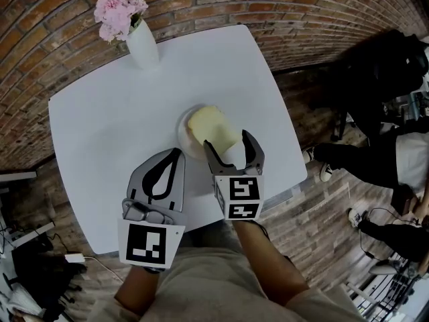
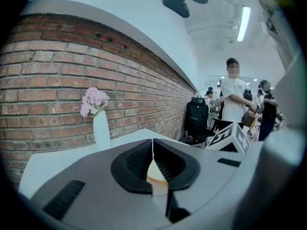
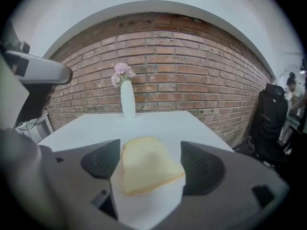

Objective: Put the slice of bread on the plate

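Note:
The pale yellow slice of bread lies on a small white plate near the middle of the white table. My right gripper is open at the slice's near edge, one finger on each side and neither touching it. In the right gripper view the bread lies flat between and just beyond the wide-apart jaws. My left gripper hovers just left of the plate, shut on nothing. In the left gripper view its pads meet along a thin line.
A white vase with pink flowers stands at the table's far edge, against a brick wall. To the right of the table are a black chair and people's legs. The table's near edge runs just below the grippers.

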